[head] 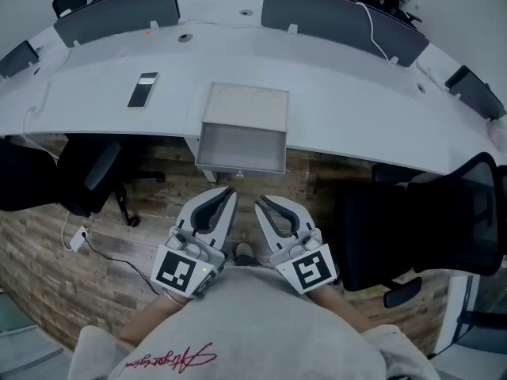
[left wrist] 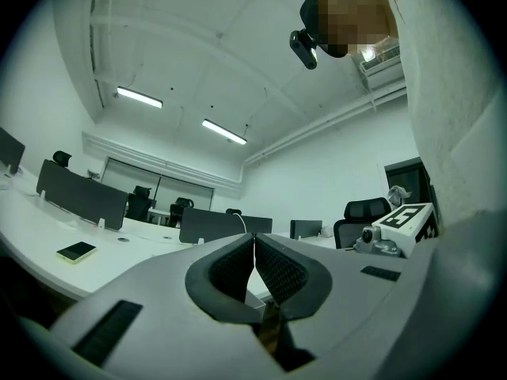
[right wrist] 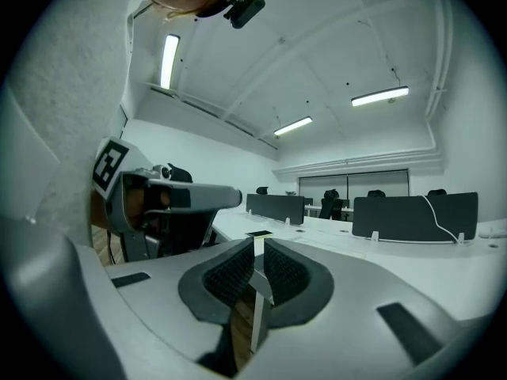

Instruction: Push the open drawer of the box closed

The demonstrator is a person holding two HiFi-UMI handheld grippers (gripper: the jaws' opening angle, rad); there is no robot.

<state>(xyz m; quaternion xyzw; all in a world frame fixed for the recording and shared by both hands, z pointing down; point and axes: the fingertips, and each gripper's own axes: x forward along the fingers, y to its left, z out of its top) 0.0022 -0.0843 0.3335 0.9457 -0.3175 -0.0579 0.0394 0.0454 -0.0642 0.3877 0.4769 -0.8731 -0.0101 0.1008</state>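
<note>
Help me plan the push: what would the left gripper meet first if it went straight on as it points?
Probably the open drawer of the box: in the head view the left gripper, jaws together, points at its front. Relative height is unclear, so it might miss.

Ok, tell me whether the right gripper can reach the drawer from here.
Probably yes: the right gripper, jaws together, points at the open drawer just ahead, and nothing stands between them.
</note>
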